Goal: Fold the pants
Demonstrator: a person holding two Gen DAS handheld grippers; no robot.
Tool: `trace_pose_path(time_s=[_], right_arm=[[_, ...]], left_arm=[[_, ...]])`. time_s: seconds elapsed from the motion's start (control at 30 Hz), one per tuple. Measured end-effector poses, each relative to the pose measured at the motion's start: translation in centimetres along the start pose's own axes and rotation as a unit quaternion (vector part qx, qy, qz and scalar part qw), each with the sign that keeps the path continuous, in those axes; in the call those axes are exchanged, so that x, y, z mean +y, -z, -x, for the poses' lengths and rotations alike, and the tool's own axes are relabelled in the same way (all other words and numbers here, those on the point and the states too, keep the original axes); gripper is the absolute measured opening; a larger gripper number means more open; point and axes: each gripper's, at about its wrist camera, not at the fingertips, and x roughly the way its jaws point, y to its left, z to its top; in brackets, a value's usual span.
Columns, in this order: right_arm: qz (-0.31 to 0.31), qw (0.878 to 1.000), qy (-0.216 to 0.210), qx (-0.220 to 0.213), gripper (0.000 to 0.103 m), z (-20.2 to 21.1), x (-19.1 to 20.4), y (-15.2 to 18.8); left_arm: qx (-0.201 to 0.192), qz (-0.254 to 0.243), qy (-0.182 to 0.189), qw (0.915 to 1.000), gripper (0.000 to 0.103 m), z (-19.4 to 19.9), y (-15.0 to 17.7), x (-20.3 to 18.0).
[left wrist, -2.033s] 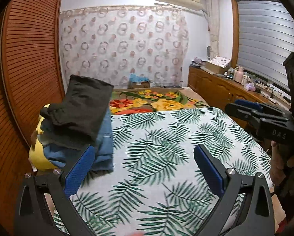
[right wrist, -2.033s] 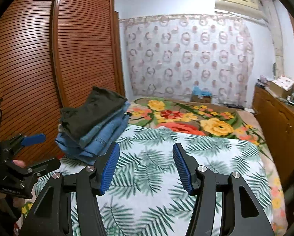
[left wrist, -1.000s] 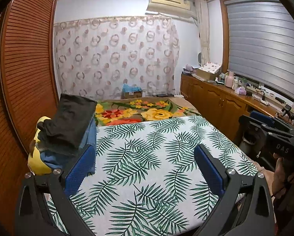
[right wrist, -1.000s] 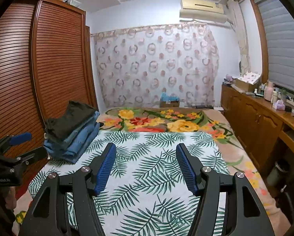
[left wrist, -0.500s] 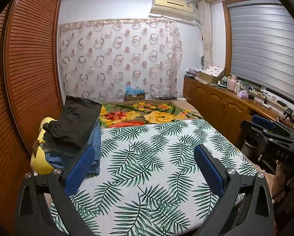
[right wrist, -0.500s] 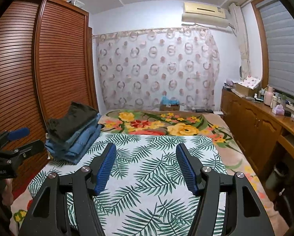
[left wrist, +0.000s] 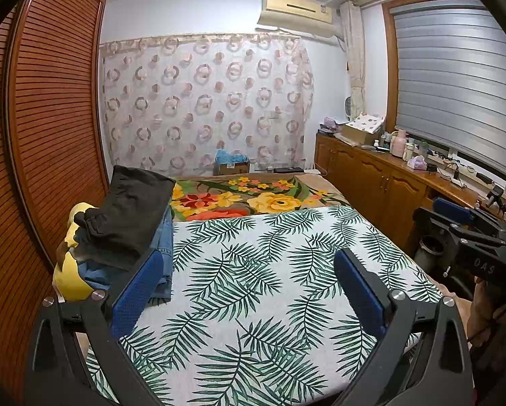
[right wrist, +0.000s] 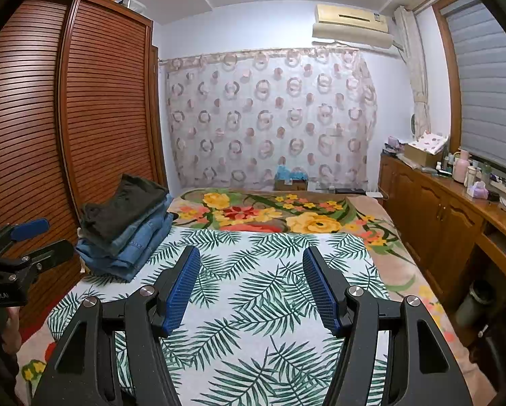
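While my left gripper (left wrist: 249, 287) hangs above the white, green-palm-leaf sheet (left wrist: 270, 287), its blue ribbed pads (left wrist: 136, 291) stand wide apart with nothing between them. My right gripper (right wrist: 249, 287) is spread wide too, its blue pads (right wrist: 180, 291) empty over the same leaf sheet (right wrist: 270, 304).

Taking that leaf sheet as the landmark: both grippers hover over its near end, clear of the cloth. At its far left corner sits the stack of folded pants (right wrist: 128, 226), dark charcoal pairs on top and blue denim ones beneath, resting partly on the sheet's edge. From the left wrist view the same stack (left wrist: 128, 216) shows a yellow cushion-like thing (left wrist: 68, 280) under it, on the side away from the sheet. Beyond the sheet's far edge lies the brown blanket with big yellow and red flowers (right wrist: 270, 216). Left of the sheet stands the slatted brown wooden wardrobe (right wrist: 84, 108); right of it runs the brown wooden cabinet row (right wrist: 439, 213). Behind everything hangs the sheer ring-patterned curtain (right wrist: 270, 115).
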Motion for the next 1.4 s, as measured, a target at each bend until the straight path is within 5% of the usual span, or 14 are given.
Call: trace_pose_path(time_s=[1.4], right_arm=[[0.0,1.0,0.0,-0.002,0.065,-0.12,-0.41,0.32]], left_arm=[[-0.002,0.0,0.0,1.0,0.101,0.08,0.19,0.12]])
